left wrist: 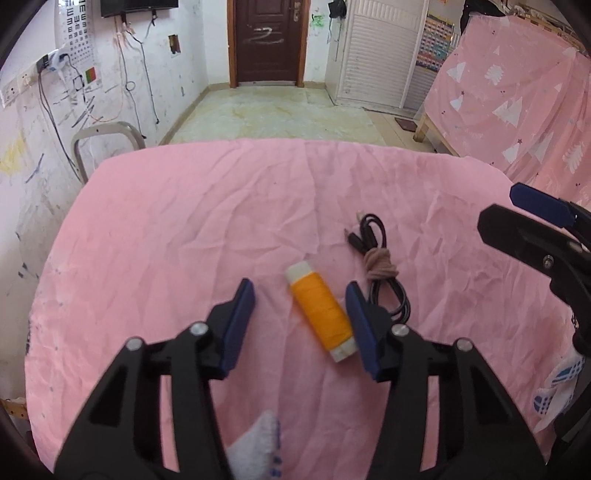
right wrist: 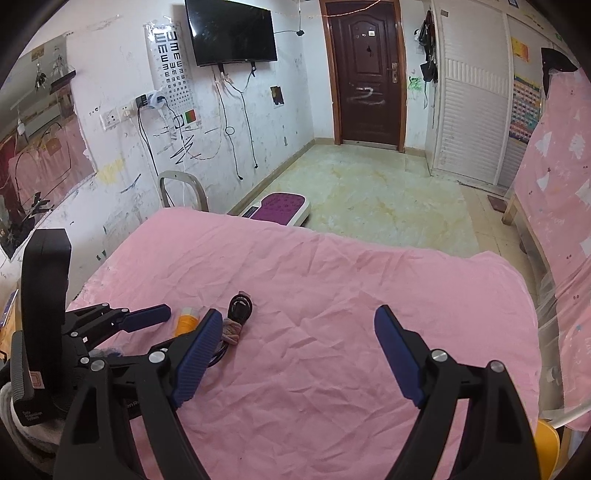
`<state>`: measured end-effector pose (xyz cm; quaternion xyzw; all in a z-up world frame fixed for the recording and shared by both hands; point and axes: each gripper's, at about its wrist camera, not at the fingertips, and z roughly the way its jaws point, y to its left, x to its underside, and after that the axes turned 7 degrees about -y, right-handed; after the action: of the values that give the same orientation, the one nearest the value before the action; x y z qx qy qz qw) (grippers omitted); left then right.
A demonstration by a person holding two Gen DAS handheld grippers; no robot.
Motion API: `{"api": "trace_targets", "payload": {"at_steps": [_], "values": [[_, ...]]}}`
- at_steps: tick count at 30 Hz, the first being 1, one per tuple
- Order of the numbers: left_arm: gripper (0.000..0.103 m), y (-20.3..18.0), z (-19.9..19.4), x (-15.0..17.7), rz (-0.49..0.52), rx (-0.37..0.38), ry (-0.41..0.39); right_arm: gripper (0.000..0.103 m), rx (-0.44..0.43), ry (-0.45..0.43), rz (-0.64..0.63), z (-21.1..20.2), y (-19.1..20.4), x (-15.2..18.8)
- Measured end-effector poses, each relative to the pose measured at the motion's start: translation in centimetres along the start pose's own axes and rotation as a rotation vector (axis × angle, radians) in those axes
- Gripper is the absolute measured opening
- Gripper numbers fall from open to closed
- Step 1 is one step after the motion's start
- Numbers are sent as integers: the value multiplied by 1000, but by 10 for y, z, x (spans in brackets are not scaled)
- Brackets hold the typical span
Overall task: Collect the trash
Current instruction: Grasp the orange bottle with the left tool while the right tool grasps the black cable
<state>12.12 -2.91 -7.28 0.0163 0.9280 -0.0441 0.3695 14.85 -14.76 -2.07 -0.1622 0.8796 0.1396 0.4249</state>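
Step in hand: picking up the spool of orange thread (left wrist: 320, 312), first of the clutter to collect. My left claw (left wrist: 301, 328) is set down over it, pointing steeply at the cloth. The spool lies slantwise between the blue pads. The right pad (left wrist: 360, 328) looks to be just at the spool's near white end, perhaps touching; the left pad (left wrist: 238, 325) stands clear of it with cloth showing between. So the jaws are part spread, not yet pinching.

Next move, as I judge it: close squarely on the thread-wound middle. The spool is round and sits askew to the pads, so it may roll or swivel out. A slight turn of the wrist first would help.

My right claw (right wrist: 291, 354) hangs wide apart and empty over bare cloth. The coiled black cable (left wrist: 376, 266), bound with a pinkish tie (left wrist: 380, 266), lies just beside the spool and partly behind the right pad of the left claw. From the right wrist view it sits just past my right claw's left pad. Likely next pick.

Surface: counter under a creased pink cloth (left wrist: 184, 229). No bin in view.

Room: dark wooden door (right wrist: 367, 74) at the far end, wall television (right wrist: 232, 31), eye chart (right wrist: 171, 66), scribbled white walls with dangling wires, pale tiled floor, louvred white cupboard (right wrist: 472, 92), pink patterned sheet (left wrist: 517, 103) draped at right.
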Motion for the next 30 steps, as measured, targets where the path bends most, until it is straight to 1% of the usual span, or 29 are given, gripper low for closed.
{"api": "trace_targets", "payload": {"at_steps": [2,4,8,12,16,18,20,21,22,23,24,25,26,27,29,30], "values": [[23,-2,-3,2,11,26,0,75,-2,5,-4,2,3,0],[18,-3,-5,4,15,19,-1,75,-6,12,-5,5,6,0],[16,11,-12,4,-33,31,-9,75,-21,37,-13,15,13,1],[16,32,-27,0,-78,23,-48,75,-50,93,-39,32,26,5],[16,49,-39,-1,-107,10,-82,75,-56,132,-66,47,39,10],[16,54,-43,-1,-119,12,-94,72,-53,145,-80,53,44,11],[16,58,-45,-2,-125,16,-100,59,-48,160,-86,59,48,13],[16,59,-46,1,-127,20,-102,55,-45,170,-88,63,49,14],[16,60,-46,2,-130,25,-103,48,-45,182,-90,67,50,15],[16,60,-46,3,-133,28,-105,44,-42,191,-94,70,51,15],[16,60,-47,3,-134,32,-107,43,-35,186,-101,72,54,15],[16,60,-47,3,-133,34,-109,37,-29,185,-108,73,55,15],[16,61,-47,4,-134,34,-111,26,-30,183,-110,73,57,15],[16,61,-47,5,-136,37,-111,22,-30,181,-112,74,57,15],[16,63,-47,5,-141,43,-110,10,-27,178,-119,74,60,15],[16,64,-47,6,-142,44,-110,8,-30,177,-121,74,61,16]]}}
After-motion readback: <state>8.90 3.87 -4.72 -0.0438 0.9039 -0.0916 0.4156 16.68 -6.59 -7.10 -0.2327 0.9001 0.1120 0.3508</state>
